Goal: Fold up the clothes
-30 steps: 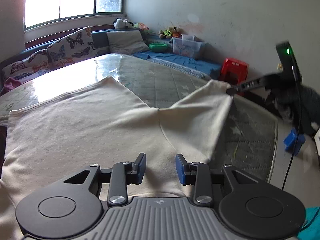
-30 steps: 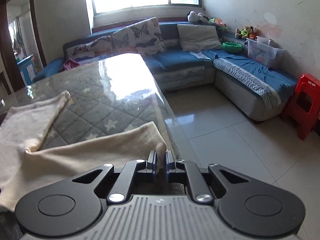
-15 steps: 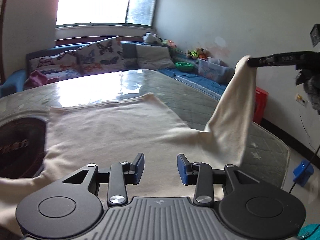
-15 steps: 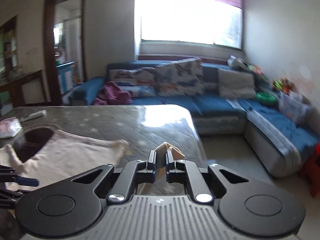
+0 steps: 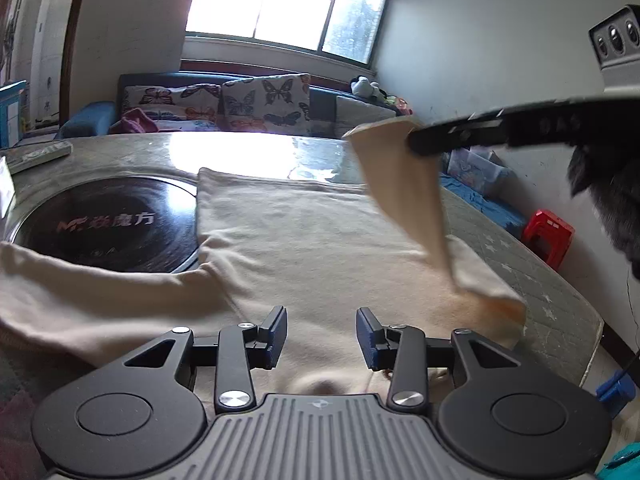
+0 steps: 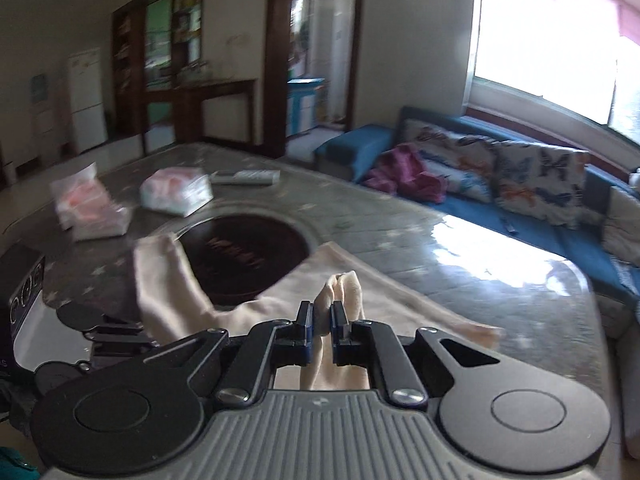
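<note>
A cream long-sleeved top (image 5: 304, 240) lies spread on the grey quilted table (image 5: 540, 280). My left gripper (image 5: 322, 332) is open and empty, low over the top's near edge. My right gripper (image 6: 322, 322) is shut on the end of the right sleeve (image 6: 340, 288) and holds it up in the air. In the left wrist view that sleeve (image 5: 408, 184) hangs from the right gripper's black fingers (image 5: 456, 140) and slants over the top's body. The left sleeve (image 5: 92, 296) lies stretched to the left.
A round black hob (image 5: 108, 224) is set into the table, partly under the left sleeve. Plastic-wrapped packs (image 6: 176, 192) and a remote (image 6: 246, 177) lie at the table's far side. A blue sofa (image 6: 532, 184) with butterfly cushions stands behind. A red stool (image 5: 548, 236) stands on the floor right.
My right gripper has lifted the right sleeve off the table and swung it inward over the top's body. My left gripper has stayed open and turned left.
</note>
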{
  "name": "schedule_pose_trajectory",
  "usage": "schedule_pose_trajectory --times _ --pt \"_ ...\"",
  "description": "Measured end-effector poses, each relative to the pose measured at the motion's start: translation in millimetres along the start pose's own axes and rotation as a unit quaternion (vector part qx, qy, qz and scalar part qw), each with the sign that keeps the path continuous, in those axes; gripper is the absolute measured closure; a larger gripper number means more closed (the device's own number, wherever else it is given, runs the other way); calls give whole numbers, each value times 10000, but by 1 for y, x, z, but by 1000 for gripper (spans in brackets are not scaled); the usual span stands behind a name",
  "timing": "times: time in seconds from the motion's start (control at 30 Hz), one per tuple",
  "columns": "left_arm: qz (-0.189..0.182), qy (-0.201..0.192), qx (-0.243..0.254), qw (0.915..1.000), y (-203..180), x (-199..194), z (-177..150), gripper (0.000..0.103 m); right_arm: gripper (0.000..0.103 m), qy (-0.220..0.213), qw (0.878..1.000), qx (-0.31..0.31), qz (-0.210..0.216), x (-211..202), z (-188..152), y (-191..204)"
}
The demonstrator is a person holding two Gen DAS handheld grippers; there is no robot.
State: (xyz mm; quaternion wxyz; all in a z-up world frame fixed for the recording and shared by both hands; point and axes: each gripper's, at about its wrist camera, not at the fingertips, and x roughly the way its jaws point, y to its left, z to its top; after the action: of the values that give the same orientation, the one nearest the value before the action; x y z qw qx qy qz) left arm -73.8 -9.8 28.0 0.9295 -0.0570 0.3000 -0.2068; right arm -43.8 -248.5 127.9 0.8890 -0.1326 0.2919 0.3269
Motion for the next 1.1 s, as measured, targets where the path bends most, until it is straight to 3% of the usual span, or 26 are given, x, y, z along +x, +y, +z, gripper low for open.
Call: schedule_pose_trajectory --times 0.13,0.2,0.27,0.43,0.6,0.77,0.9,1.1 --pt "51 23 -99 9999 6 -2 -3 61 94 279 9991 -13 326 27 -13 20" --pt "63 31 -109 9999 6 -3 -3 61 85 332 9986 29 418 28 -17 21" --pt "79 30 -109 9999 5 -3 -3 61 83 352 9984 74 442 24 -21 19" --pt "208 -18 -155 9997 6 1 2 62 83 496 9983 297 104 6 -45 -7" --pt "429 -162 -89 9989 1 -1 7 62 83 943 9930 661 -254 -5 -96 -33" --pt "468 -242 -47 9986 -2 -1 15 63 83 1036 9884 1051 -360 -13 -132 -48" --pt "382 -151 -18 9992 -4 7 20 63 83 915 9886 1149 -320 -19 -135 -53" --pt "288 79 -94 9995 -6 28 18 63 83 553 9939 892 -332 -4 -108 -59"
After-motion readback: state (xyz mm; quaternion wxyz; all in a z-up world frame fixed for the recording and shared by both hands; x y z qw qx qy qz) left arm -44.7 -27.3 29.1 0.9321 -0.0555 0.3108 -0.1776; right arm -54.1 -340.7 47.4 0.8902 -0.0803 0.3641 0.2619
